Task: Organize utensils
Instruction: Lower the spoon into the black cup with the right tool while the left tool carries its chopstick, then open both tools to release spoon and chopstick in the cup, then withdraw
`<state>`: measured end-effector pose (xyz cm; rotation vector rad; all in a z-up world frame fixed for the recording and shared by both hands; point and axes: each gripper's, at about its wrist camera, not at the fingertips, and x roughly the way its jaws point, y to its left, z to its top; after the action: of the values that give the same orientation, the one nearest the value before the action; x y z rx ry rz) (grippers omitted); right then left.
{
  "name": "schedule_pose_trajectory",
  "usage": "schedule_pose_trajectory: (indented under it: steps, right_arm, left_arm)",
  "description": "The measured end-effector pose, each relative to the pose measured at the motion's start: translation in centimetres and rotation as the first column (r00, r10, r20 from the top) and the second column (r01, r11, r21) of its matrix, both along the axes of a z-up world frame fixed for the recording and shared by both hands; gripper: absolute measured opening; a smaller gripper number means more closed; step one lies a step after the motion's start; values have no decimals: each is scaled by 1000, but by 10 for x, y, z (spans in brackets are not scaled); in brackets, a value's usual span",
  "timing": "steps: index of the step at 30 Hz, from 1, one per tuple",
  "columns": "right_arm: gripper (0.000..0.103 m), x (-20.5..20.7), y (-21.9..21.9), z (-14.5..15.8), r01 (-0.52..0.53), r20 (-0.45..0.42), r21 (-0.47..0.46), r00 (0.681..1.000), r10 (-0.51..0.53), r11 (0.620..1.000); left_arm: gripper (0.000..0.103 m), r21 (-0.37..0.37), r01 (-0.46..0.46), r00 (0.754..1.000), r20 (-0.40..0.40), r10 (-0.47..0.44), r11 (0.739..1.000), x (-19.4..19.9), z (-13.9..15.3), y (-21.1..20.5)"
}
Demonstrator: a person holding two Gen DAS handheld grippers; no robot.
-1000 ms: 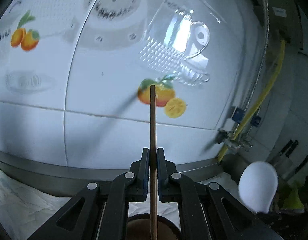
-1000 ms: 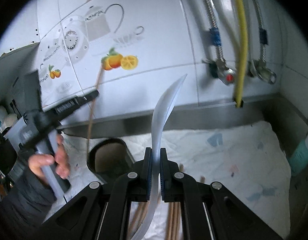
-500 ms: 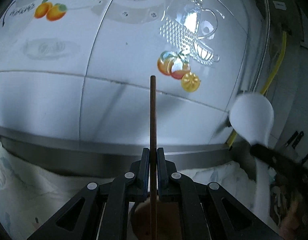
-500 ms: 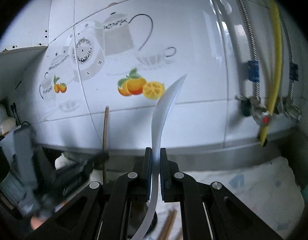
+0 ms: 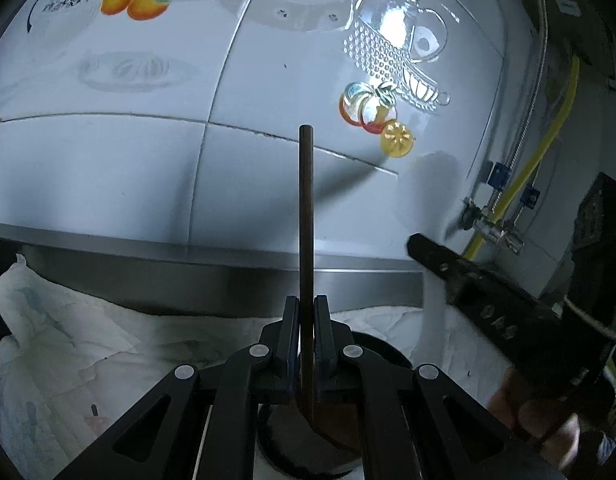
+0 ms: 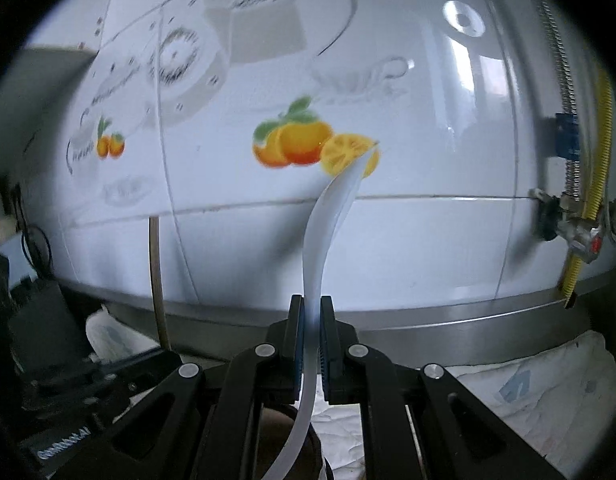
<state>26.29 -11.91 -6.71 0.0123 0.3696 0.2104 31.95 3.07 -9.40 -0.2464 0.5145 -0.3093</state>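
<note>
1. Wooden chopstick [image 5: 306, 220] is clamped upright between the closed jaws of the left gripper [image 5: 306, 322]; the grip sits low on the shaft and most of its length stands free above.
2. White plastic spoon [image 6: 328, 224], seen edge-on and curving up to the right, is pinched at its handle by the closed jaws of the right gripper [image 6: 311, 316].
3. Directly below both sets of jaws is the dark round holder [image 5: 372, 350]; the chopstick's lower end appears to reach into its mouth. How deep, cannot tell.
4. Holder stands on a crumpled white cloth [image 5: 68, 344] covering the desk, in front of a steel ledge [image 5: 188, 252] and a tiled wall with fruit decals [image 6: 304, 144].
5. In the left view the right gripper shows blurred at the right edge; in the right view the chopstick stands to the left.
6. Handling judgement: chopstick is light, stiff and smooth, so it may pivot or slip in a narrow pinch; a hold nearer mid-shaft would steady it. Spoon is light and slightly flexible; hold the flat handle, not the bowl.
7. Step judged: both utensils being lowered into the holder, release not yet made.
</note>
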Motion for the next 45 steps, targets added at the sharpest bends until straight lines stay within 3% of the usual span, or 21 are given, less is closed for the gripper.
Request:
schedule_pose_trajectory:
  steps: [4,12,20,21,23,24,25,27,37,45]
  right_arm:
    - [9,-1,9,-11,-9,4,-69,1000,9,998]
    - [11,-9,14,-20,-29,-42,-118,999,24,993]
    - [12,-22,19,-18,-101,-159,-150,984,77,984]
    - [12,-22,20,-17,-110,-175,-152,981,83,982]
    - [15,-23,22,-15,-124,-203,-157,975,91,980]
    - [17,-27,22,-14,-135,-213,-156,972,101,978]
    - [23,-28,20,-15,-137,-218,-156,971,101,978]
    - [32,-33,18,-12,-153,-233,-143,965,117,978]
    - [32,-72,-28,1,-135,-299,-74,948,108,988]
    - [32,-104,-87,-23,-28,-383,-73,924,-2,997]
  left_arm:
    - [6,4,-6,1000,-10,6,1000,-5,-1,-5]
    - [8,19,-12,1000,-8,12,1000,-18,8,2]
    - [9,17,-34,998,-61,35,999,-19,18,5]
    - [12,17,-34,997,-66,35,999,-19,19,6]
    - [29,18,-37,996,-78,39,999,-21,23,8]
    - [45,15,-40,996,-78,41,999,-23,25,9]
    - [52,12,-42,997,-71,43,999,-27,28,9]
    - [54,13,-40,998,-54,41,999,-33,34,9]
    - [54,2,36,993,-110,-35,999,-59,53,-3]
    - [54,39,142,975,-180,-133,989,-88,32,-42]
